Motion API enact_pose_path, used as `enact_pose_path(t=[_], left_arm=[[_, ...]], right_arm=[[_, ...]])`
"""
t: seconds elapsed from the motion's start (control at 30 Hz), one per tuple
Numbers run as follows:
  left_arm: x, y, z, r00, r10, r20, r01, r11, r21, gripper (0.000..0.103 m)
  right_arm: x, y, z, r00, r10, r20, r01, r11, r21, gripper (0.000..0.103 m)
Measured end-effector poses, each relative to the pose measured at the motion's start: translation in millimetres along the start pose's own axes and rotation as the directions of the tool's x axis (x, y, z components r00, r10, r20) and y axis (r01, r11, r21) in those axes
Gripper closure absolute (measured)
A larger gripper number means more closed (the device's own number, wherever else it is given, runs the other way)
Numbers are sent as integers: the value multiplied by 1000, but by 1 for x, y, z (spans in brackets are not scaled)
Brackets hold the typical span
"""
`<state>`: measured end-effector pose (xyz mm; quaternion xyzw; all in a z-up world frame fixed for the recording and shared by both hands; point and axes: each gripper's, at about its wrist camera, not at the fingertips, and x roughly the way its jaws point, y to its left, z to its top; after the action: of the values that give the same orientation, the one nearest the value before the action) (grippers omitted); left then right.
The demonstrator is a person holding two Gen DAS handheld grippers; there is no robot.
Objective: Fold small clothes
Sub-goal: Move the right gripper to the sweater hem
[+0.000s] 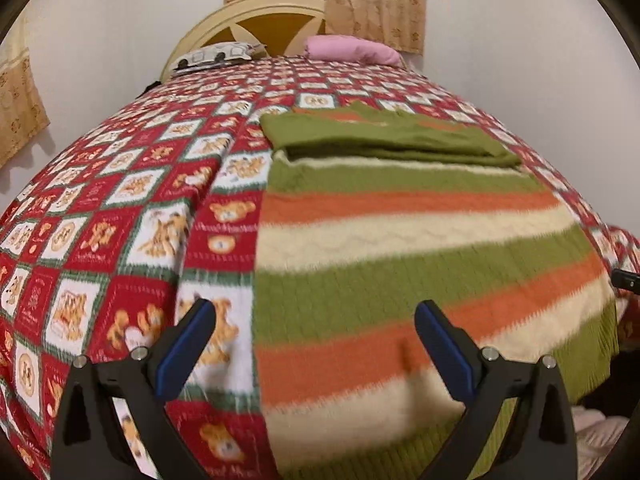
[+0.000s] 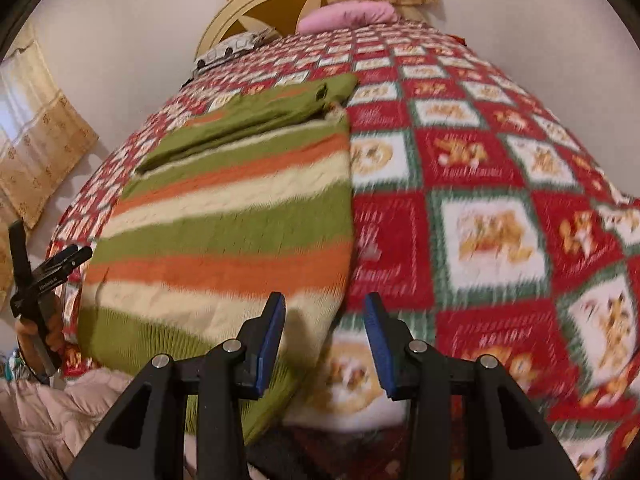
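A knitted sweater (image 1: 400, 260) striped in green, orange and cream lies flat on the bed, its green sleeves (image 1: 380, 136) folded across the far part. My left gripper (image 1: 316, 312) stands wide open above the sweater's near left edge, nothing between its blue pads. In the right wrist view the same sweater (image 2: 224, 220) fills the left half. My right gripper (image 2: 325, 304) hovers at the sweater's near right corner with its jaws apart and gripping nothing. The left gripper (image 2: 44, 276) shows at that view's far left, held by a hand.
A red, white and green bear-patterned bedspread (image 1: 120, 220) covers the bed. A pink pillow (image 1: 352, 49) and a patterned pillow (image 1: 216, 56) lie by the round headboard (image 1: 272, 12). Curtains (image 1: 372, 0) hang behind. Pale quilted fabric (image 2: 60, 412) lies below the bed's near edge.
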<state>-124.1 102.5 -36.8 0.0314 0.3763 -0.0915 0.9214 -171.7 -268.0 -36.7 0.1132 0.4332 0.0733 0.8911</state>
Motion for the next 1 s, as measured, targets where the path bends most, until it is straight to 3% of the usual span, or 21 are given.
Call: enact_pose_path(t=[0.13,0.37,0.53,0.67,0.87,0.93,0.97,1.0], left_arm=[[-12,-1,-15,1000,-28,-2,28,1000,-4,1],[-24,18,-49,998,-35,-53,30,995,-93,2],[-30,25,-59,994,-75,-82,62,987,-147,13],[-23,26,-64,978,-162,-134,134,972,-196,37],[-24,12,-71,974,-165,-156,141,978,-155,38],[-25,14,-72,972,-176,-153,151,975,-162,38],[-26,13,-72,971,-182,-154,157,974,-161,40],[-27,10,-73,971,-177,-162,154,978,-144,48]], right_arm=[[-2,11,-19,996,86,-20,-86,996,-13,61],[1,24,-38,996,78,-51,-81,994,-66,61],[-1,32,-48,989,113,-95,-123,987,-108,61],[13,31,-60,979,145,-144,-160,983,-92,61],[27,20,-66,967,209,-146,-209,978,11,61],[27,19,-67,964,224,-140,-223,975,21,75],[26,19,-67,961,236,-146,-237,971,15,94],[24,21,-67,959,242,-149,-244,970,4,95]])
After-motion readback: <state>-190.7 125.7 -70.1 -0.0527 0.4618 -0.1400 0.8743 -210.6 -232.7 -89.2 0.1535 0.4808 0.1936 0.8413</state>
